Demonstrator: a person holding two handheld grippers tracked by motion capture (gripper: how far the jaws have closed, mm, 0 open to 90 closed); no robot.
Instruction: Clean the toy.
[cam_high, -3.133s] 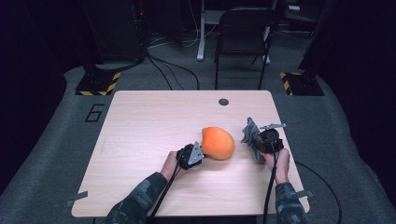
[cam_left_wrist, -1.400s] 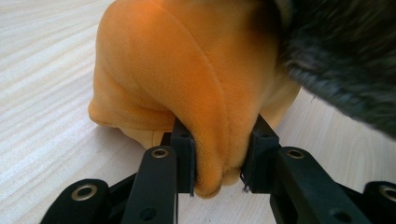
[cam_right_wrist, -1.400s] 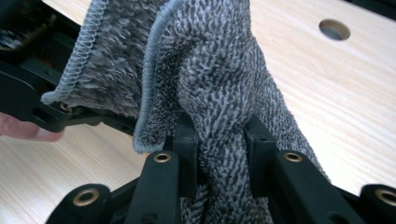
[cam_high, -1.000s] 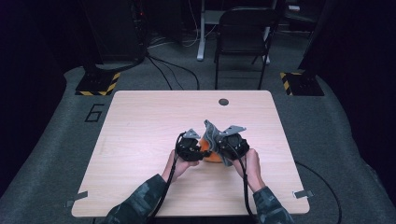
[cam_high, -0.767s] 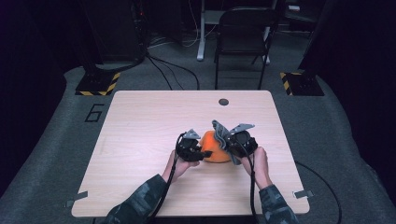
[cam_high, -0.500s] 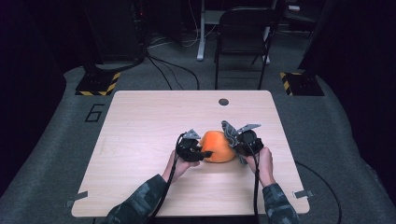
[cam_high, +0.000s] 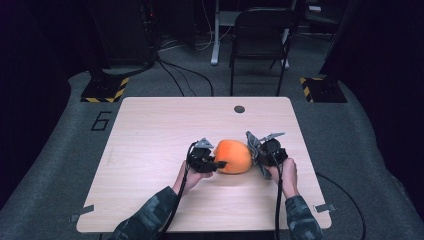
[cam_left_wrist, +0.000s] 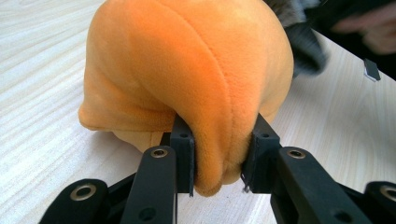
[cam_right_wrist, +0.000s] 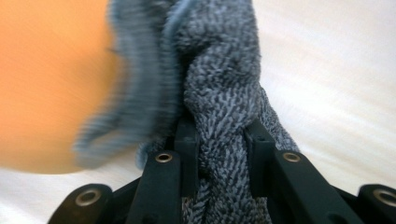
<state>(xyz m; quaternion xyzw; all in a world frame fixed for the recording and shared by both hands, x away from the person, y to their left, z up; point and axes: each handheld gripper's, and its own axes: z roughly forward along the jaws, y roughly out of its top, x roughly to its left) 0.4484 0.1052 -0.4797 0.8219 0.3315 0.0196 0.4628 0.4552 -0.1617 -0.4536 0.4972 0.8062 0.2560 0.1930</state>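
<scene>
orange plush (cam_left_wrist: 187, 70) between both grippers

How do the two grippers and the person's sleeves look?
Both the left gripper and the right gripper are black, each with a grey three-cornered plate on top and a black cable trailing toward the person. Their jaws are flat black bars with round metal rivets. The sleeves have a dark camouflage pattern.

A rounded orange plush toy (cam_high: 233, 156) with stitched seams sits on the pale wooden table, slightly toward the person's side of its middle, one soft fold at its near end (cam_left_wrist: 219, 154) pinched inward. A dark grey woven terry cloth (cam_right_wrist: 224, 93), bunched into a thick twist, stands against the toy's right flank.
</scene>
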